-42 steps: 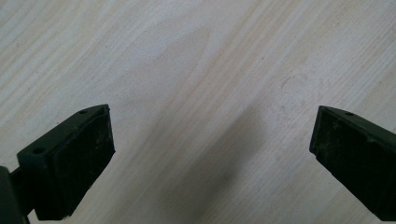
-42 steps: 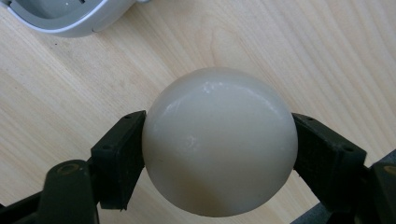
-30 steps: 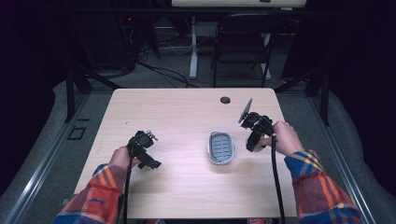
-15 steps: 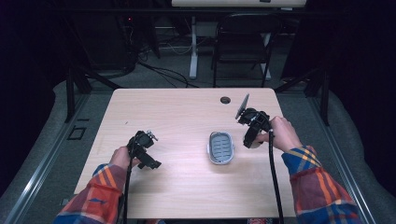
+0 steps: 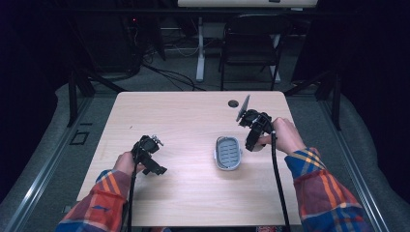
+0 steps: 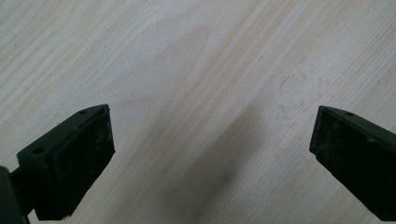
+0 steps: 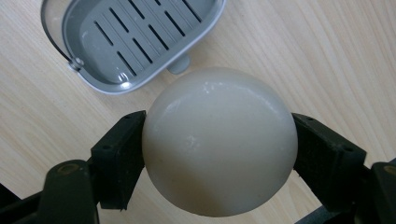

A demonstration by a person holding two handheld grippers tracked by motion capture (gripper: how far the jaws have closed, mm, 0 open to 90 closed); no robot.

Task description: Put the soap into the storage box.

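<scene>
While clamped, the soap looks rounded, smooth, off-white.

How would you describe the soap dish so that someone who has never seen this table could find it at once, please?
Start at the light wooden table and look to its right half, just inside the right gripper. There lies the grey soap dish, oval, with slots in its floor and nothing in it. The pale round soap is clamped in that gripper, beside the dish.

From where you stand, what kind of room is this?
Probably a lab or recording studio, not a home: a bare wooden table ringed by dark curtains, loose cables on the floor behind it, a folding chair, and a person working handheld tongs over a grey soap dish.
</scene>
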